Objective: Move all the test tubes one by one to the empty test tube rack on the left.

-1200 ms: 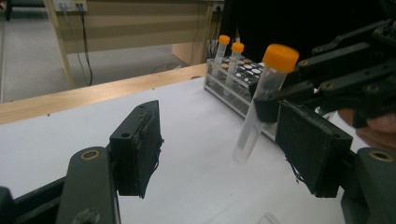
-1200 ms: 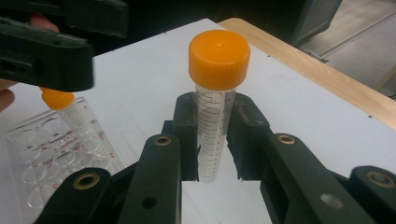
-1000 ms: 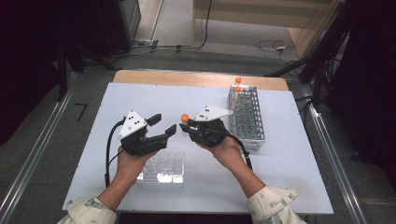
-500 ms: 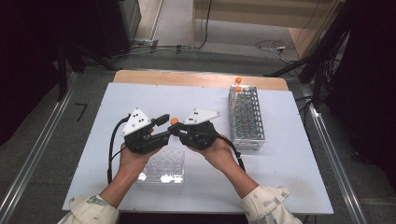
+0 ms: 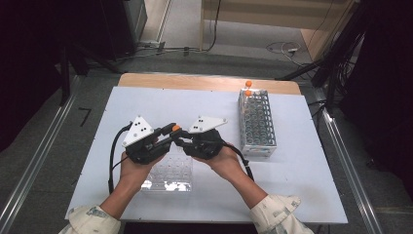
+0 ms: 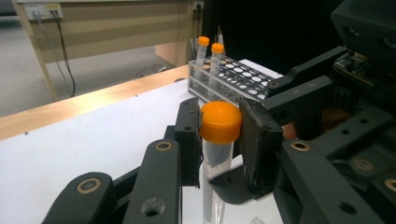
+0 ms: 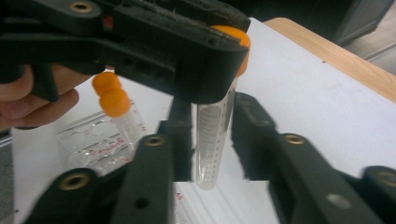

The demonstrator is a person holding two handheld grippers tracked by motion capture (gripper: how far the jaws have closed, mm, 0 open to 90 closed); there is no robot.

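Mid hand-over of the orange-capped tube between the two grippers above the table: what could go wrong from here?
1. The left gripper clamps only the orange cap of the clear plastic tube; the cap might pull off or the tube swing.
2. The right gripper has just been opening, its jaws flanking the tube body with gaps showing. If the cap grip slips, the tube could drop toward the clear plastic rack below.

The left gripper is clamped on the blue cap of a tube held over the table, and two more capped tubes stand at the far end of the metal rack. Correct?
Not quite: the cap is orange, not blue, as the left gripper view shows. The rest holds: the left gripper is clamped on it, and two capped tubes stand at the far end of the metal rack.
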